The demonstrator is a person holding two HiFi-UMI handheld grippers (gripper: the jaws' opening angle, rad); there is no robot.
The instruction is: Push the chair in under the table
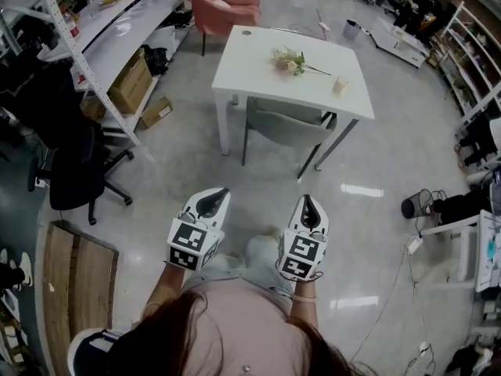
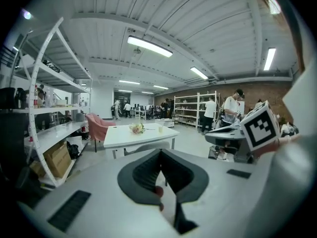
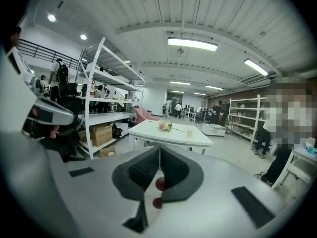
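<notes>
A grey-green chair (image 1: 288,125) stands tucked partly under the near side of a white table (image 1: 258,65), its back towards me. The same table (image 2: 124,137) shows ahead in the left gripper view, and the table (image 3: 173,134) again in the right gripper view. My left gripper (image 1: 213,202) and right gripper (image 1: 308,207) hang side by side over the bare floor, well short of the chair and touching nothing. Both are shut with nothing between the jaws.
A small bouquet (image 1: 290,62) and a cup (image 1: 340,85) sit on the table. A pink armchair (image 1: 223,6) stands behind it. White shelving (image 1: 94,45) with cardboard boxes (image 1: 129,84) runs along the left, a black office chair (image 1: 74,171) near it. Cables and equipment (image 1: 438,206) lie at right.
</notes>
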